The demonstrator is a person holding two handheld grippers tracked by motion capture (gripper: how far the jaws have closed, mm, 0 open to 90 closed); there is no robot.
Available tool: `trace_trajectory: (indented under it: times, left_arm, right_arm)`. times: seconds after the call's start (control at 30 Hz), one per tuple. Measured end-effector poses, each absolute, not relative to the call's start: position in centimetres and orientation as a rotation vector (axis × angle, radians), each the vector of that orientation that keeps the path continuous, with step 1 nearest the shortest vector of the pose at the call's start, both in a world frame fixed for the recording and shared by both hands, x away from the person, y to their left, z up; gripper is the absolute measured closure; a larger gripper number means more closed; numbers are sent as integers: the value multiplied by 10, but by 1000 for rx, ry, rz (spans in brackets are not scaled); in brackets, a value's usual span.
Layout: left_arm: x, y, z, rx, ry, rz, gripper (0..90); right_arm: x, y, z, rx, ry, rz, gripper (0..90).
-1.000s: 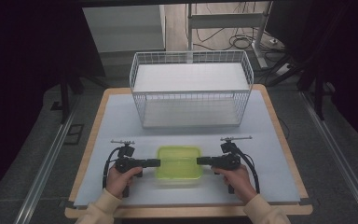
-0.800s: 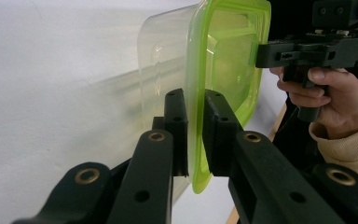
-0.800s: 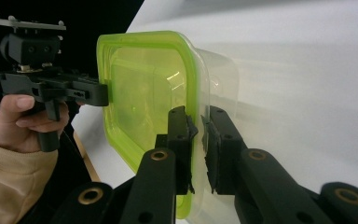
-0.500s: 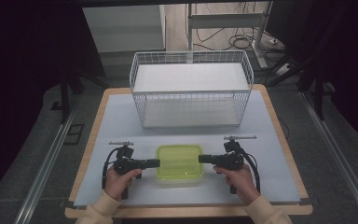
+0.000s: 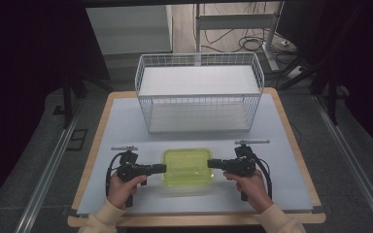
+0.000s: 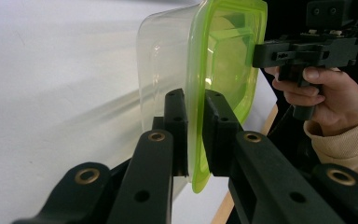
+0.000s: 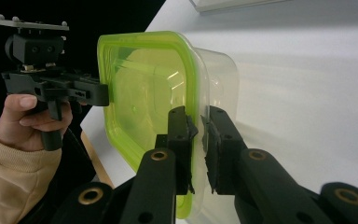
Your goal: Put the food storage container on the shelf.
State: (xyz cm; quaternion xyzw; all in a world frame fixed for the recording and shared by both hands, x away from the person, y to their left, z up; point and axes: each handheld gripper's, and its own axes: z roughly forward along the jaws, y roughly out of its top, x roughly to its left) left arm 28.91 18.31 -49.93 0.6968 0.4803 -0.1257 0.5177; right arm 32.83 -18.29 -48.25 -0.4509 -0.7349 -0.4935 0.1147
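We record a clear container point(image 5: 186, 167) with a green lid point(image 5: 186, 162) sitting near the front edge of the desk point(image 5: 121, 121), midway between the two hands and well in front of a white wire basket point(image 5: 198, 92) that stands toward the back. In the left gripper view the container point(image 6: 168, 70) appears turned on its side, as the camera is rolled, and the lid rim point(image 6: 198, 116) passes between the two black jaws, which are clamped on it from either face. In the right gripper view we see the same arrangement mirrored: the lid's rim point(image 7: 193, 93) sits between the jaws, which are pressed together on it. From the high view, the left gripper point(image 5: 161, 168) reaches the container's left end and the right gripper point(image 5: 211, 163) its right end, each pointing inward along a roughly level line toward the other. The left hand point(image 5: 121, 187) and right hand point(image 5: 246, 182) wrap the pistol-style handles from below, forearms in beige sleeves point(image 5: 104, 218) entering from the bottom edge and angling slightly inward. We cannot tell whether the container's base rests on the desk or is raised just off it. A cable point(image 5: 267, 174) loops beside the right hand.
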Motion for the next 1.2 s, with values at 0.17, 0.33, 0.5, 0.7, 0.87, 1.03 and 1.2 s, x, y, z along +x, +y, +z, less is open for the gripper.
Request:
trace_trajectory:
  times: [0.17,0.33,0.5,0.7,0.87,1.03,1.2]
  left_arm:
    - [288,182,-493,1671,1139,-281,818]
    - [287,181,-489,1671,1133,-269,818]
    - [287,180,-482,1661,1122,-255,818]
    - [288,181,-473,1653,1112,-235,818]
    - [289,182,-470,1649,1108,-227,818]
    - [292,182,-459,1653,1089,-205,819]
    - [294,180,-451,1657,1073,-192,819]
  right_arm:
    - [328,-184,-478,-1312,-2157,-1466,814]
    - [328,-184,-474,-1306,-2162,-1479,814]
    - [327,-185,-467,-1297,-2176,-1503,814]
    - [328,-185,-457,-1284,-2186,-1537,814]
    - [330,-183,-451,-1280,-2197,-1538,814]
    - [331,-182,-441,-1277,-2209,-1547,814]
    - [332,-184,-432,-1281,-2214,-1555,814]
